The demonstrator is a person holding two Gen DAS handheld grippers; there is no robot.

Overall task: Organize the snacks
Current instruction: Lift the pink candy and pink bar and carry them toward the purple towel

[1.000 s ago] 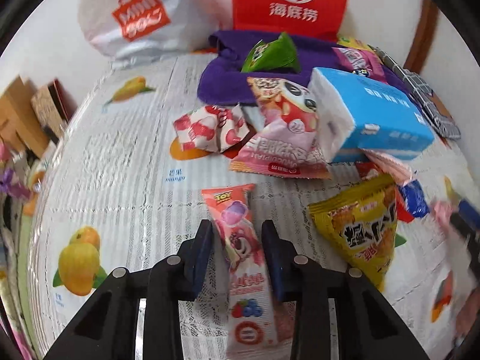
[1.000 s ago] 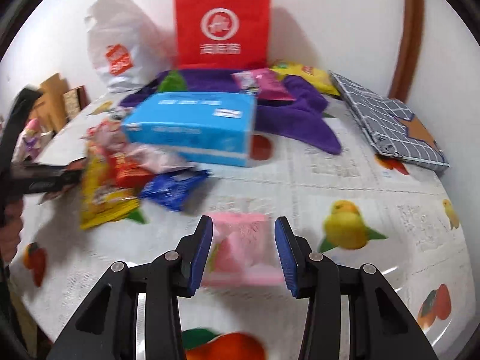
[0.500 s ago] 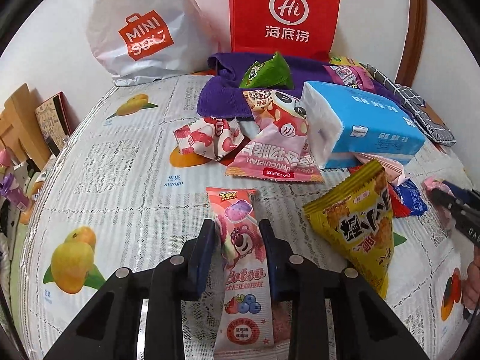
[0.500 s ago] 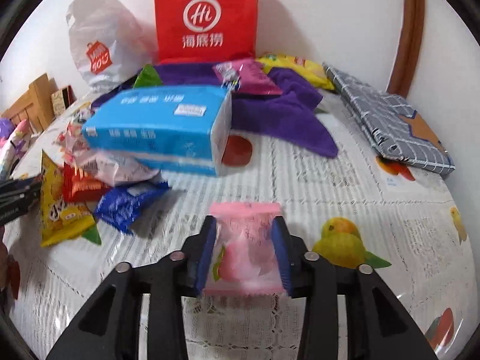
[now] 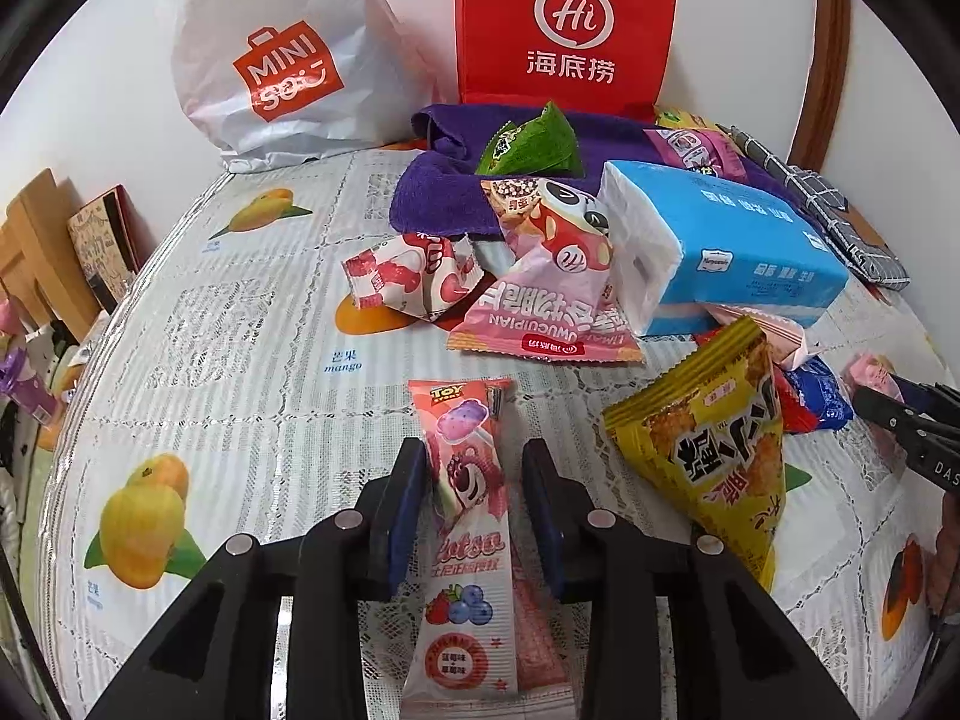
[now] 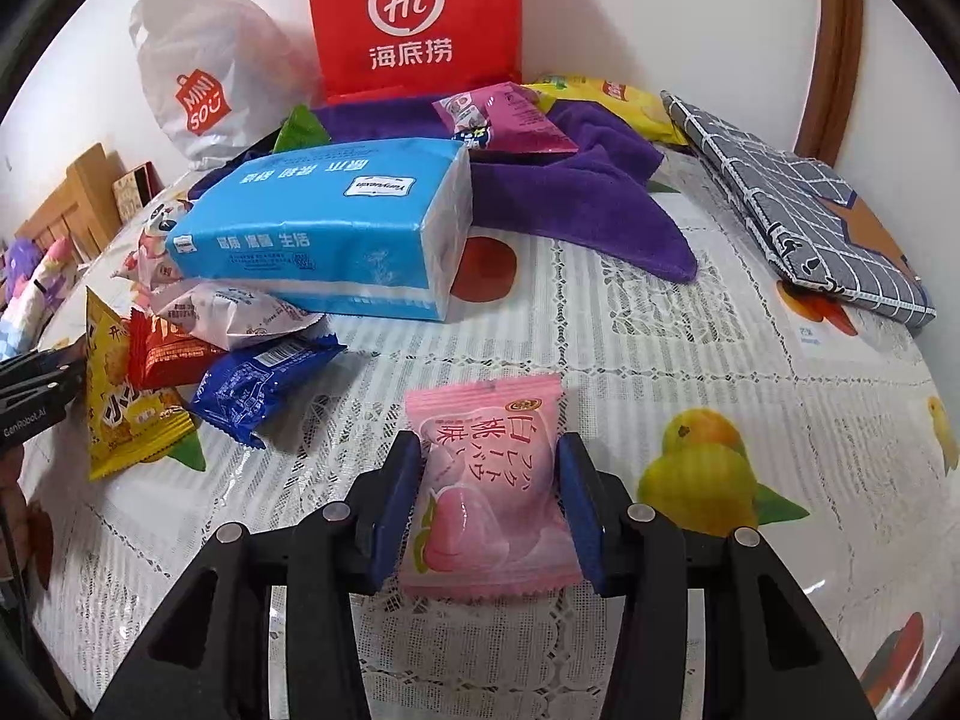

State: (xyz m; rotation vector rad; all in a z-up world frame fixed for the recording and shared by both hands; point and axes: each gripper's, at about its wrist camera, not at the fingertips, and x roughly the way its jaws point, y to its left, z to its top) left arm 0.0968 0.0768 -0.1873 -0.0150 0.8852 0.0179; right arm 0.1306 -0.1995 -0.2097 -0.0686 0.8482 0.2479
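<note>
A long pink Lotso snack stick (image 5: 465, 540) lies on the fruit-print tablecloth between the jaws of my left gripper (image 5: 474, 450). Those jaws are opening, and a gap shows at the right pad. A pink peach candy packet (image 6: 489, 480) rests flat on the cloth between the jaws of my right gripper (image 6: 489, 444), which are also opening; the packet is no longer squeezed. More snacks are piled around a blue tissue pack (image 5: 738, 240): a yellow bag (image 5: 714, 450), a pink bag (image 5: 546, 318), a blue wrapper (image 6: 258, 384) and a red one (image 6: 162, 348).
A red paper bag (image 5: 564, 24) and a white plastic bag (image 5: 282, 66) stand against the back wall behind a purple towel (image 6: 576, 204). A grey checked pouch (image 6: 798, 210) lies at the right. Wooden items (image 5: 36, 252) sit beyond the table's left edge.
Both grippers' jaws have widened around their packets. The right gripper came down and the peach packet, squeezed narrow before, now lies flat on the cloth. The left gripper stayed put.
</note>
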